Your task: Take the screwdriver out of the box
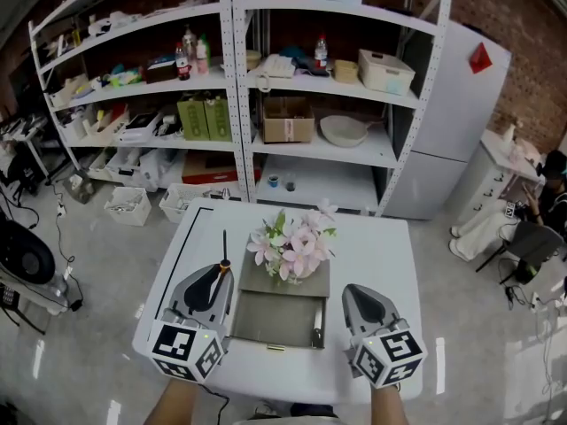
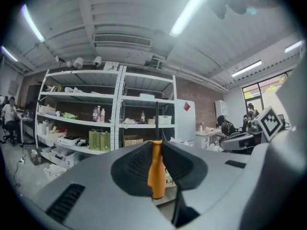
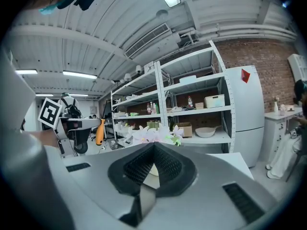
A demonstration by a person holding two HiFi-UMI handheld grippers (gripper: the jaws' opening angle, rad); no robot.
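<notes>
The screwdriver (image 1: 224, 248), with an orange handle and a thin black shaft, is held up over the white table (image 1: 381, 246), left of the box. My left gripper (image 1: 221, 270) is shut on its handle and the shaft points away from me. In the left gripper view the orange handle (image 2: 156, 169) stands upright between the dark pads, the shaft rising above them. The grey box (image 1: 276, 315) lies open in front of me, between both grippers. My right gripper (image 1: 353, 290) hovers right of the box, shut and empty; its pads (image 3: 168, 164) meet at the tip.
Pink and white flowers (image 1: 292, 242) sit on the box's far part. A small metal piece (image 1: 317, 333) lies at the box's right inner wall. White shelving (image 1: 239, 87) full of items stands behind the table, beside a white fridge (image 1: 456, 122).
</notes>
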